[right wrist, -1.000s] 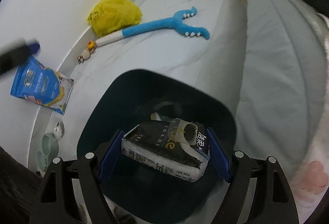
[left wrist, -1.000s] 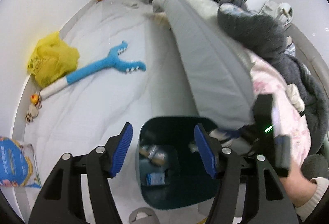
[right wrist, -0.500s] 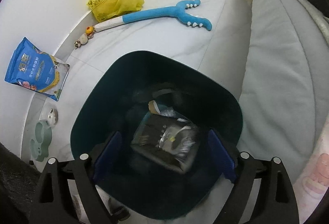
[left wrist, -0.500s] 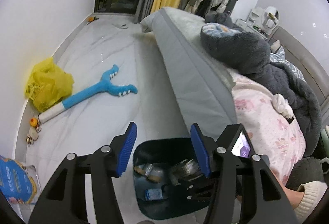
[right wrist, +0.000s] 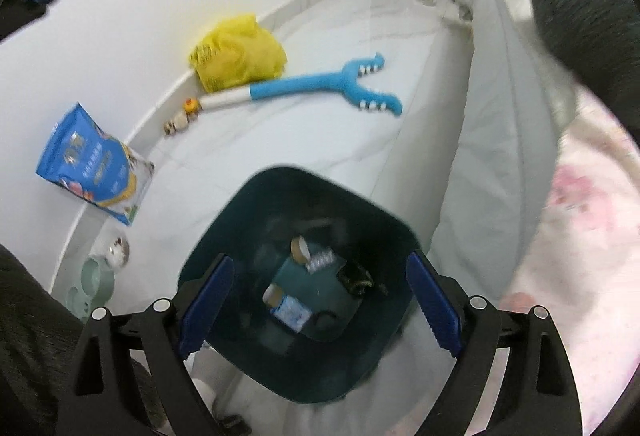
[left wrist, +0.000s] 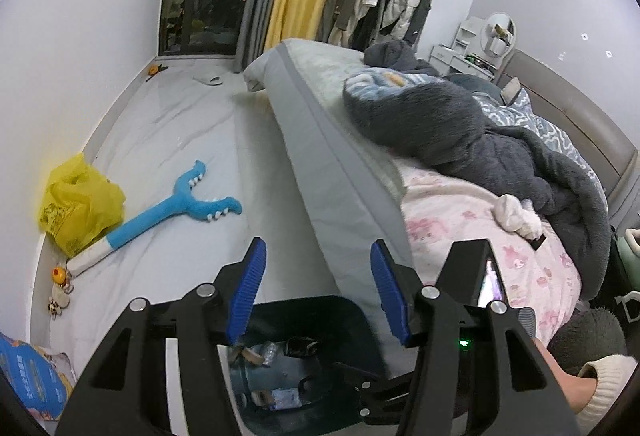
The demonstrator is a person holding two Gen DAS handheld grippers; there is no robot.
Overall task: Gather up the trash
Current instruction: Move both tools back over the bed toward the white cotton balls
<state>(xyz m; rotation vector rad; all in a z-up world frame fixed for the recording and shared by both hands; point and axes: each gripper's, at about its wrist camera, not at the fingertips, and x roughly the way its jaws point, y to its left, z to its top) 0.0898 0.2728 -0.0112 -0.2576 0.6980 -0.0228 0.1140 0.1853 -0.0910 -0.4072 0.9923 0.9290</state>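
Dropped from the wide-apart right gripper (right wrist: pixel 320 300), the black packet now lies crumpled in the dark bin (right wrist: pixel 240 220).

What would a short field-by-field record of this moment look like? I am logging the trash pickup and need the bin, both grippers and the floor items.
bin: dark teal plastic trash bin, on the white floor by the bed, holding wrappers and packets
right gripper: open, empty, above the bin
left gripper: open, empty
by the wall: crumpled yellow plastic bag, blue printed pouch
on the floor: blue forked plush toy
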